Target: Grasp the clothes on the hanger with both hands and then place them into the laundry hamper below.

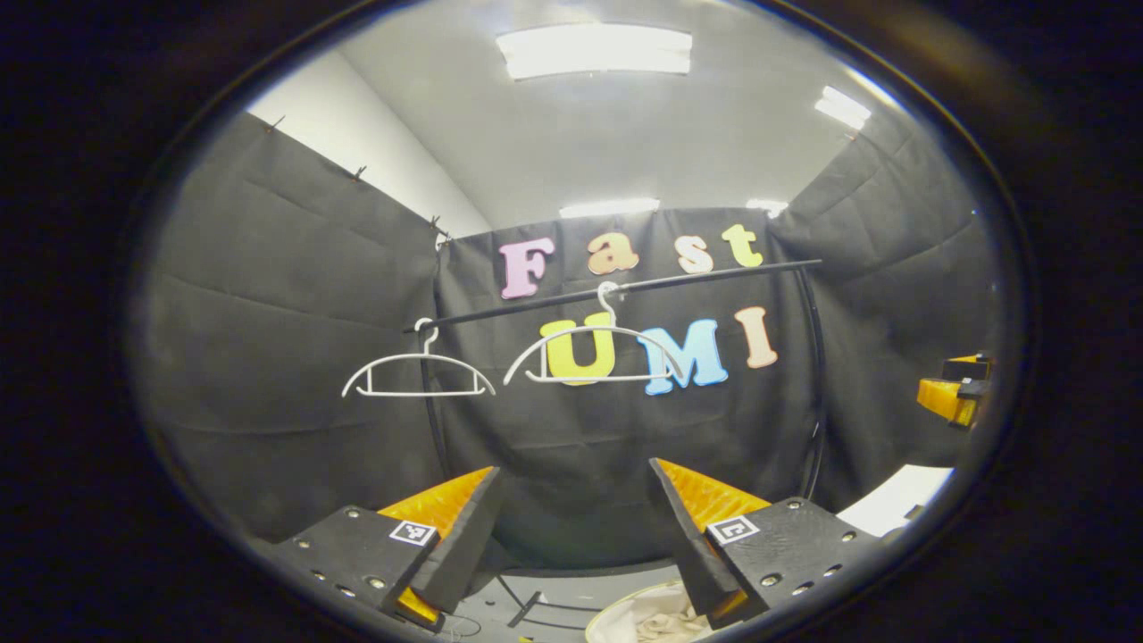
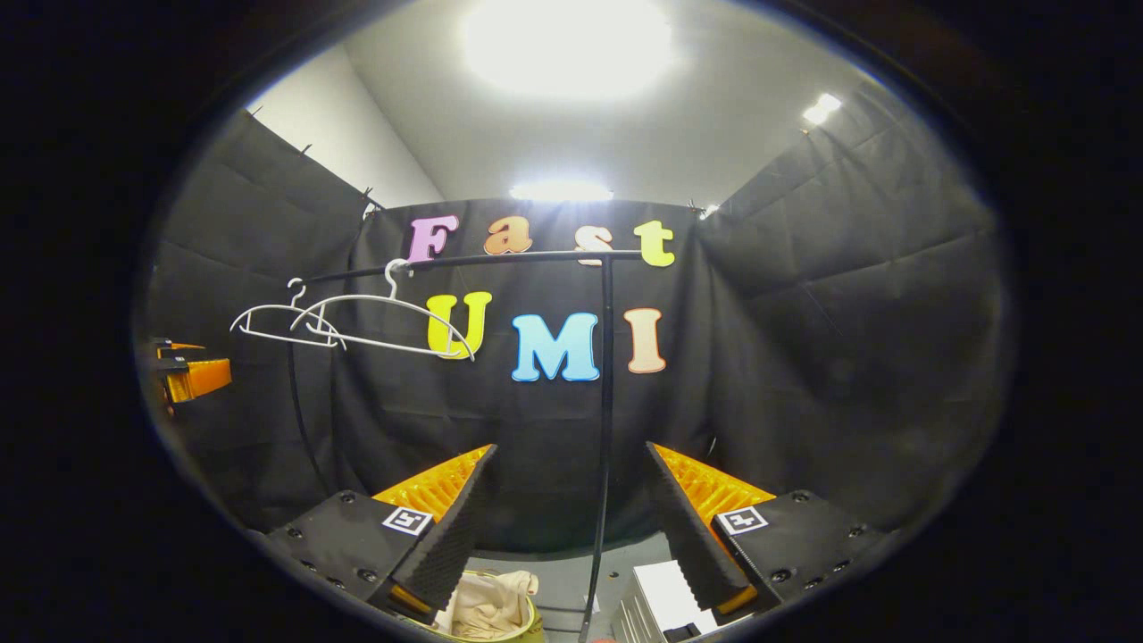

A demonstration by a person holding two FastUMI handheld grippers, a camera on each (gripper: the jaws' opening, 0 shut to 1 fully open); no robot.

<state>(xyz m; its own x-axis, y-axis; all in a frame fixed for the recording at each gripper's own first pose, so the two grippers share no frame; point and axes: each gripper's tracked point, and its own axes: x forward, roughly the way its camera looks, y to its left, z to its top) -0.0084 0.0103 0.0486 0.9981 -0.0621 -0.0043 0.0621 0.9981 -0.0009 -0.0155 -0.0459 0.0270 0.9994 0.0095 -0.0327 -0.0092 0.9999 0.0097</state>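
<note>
My left gripper [image 1: 571, 527] gapes wide with nothing between its fingers, and my right gripper [image 2: 571, 518] is just as wide and bare. Below both sits the hamper [image 2: 527, 625] with pale clothes [image 2: 487, 603] inside. Farther ahead, two white hangers [image 1: 418, 375] hang bare on the rail [image 1: 625, 288].

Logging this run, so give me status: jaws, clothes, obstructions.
Left gripper and right gripper: jaws open, empty. Both hangers bare. Cloth in hamper below. Nothing in the way.
</note>
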